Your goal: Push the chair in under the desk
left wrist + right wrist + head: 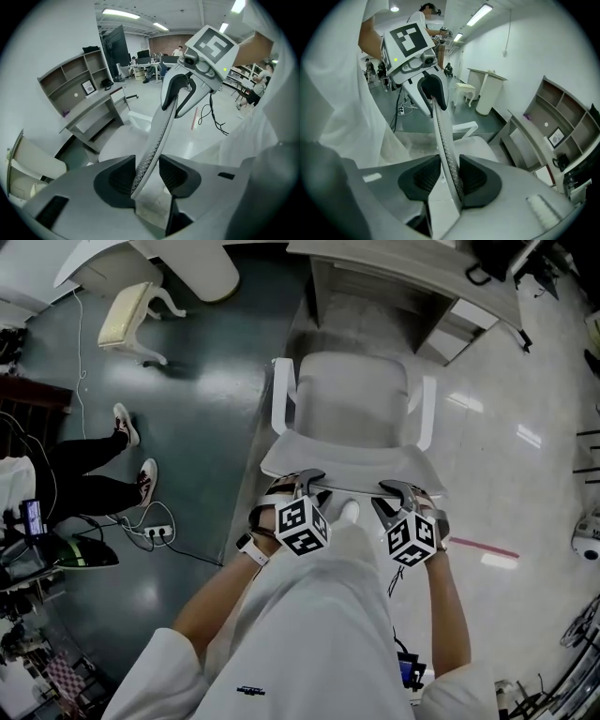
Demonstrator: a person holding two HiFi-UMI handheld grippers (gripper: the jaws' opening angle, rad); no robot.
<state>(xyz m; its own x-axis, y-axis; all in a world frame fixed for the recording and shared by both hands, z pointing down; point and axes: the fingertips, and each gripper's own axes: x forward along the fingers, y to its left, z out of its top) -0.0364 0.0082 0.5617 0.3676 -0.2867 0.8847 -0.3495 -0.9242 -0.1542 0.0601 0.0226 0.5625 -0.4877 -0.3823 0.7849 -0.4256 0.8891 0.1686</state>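
The white chair (352,399) with two armrests stands in front of the grey desk (394,259), seat toward it. Its backrest (347,460) faces me, and both grippers sit on its top edge. My left gripper (309,482) is shut on the left part of the backrest edge (161,122), which runs slanted between the pads (119,176). My right gripper (394,491) is shut on the right part, the thin mesh edge (443,136) pinched between its pads (476,176). Each gripper view shows the other gripper further along the edge. The desk (93,105) lies beyond the chair.
A cream stool (127,315) and a white table (187,263) stand at the back left. A person's legs (94,474) and a power strip (155,532) with cables are on the floor at left. A red line (483,547) marks the floor at right.
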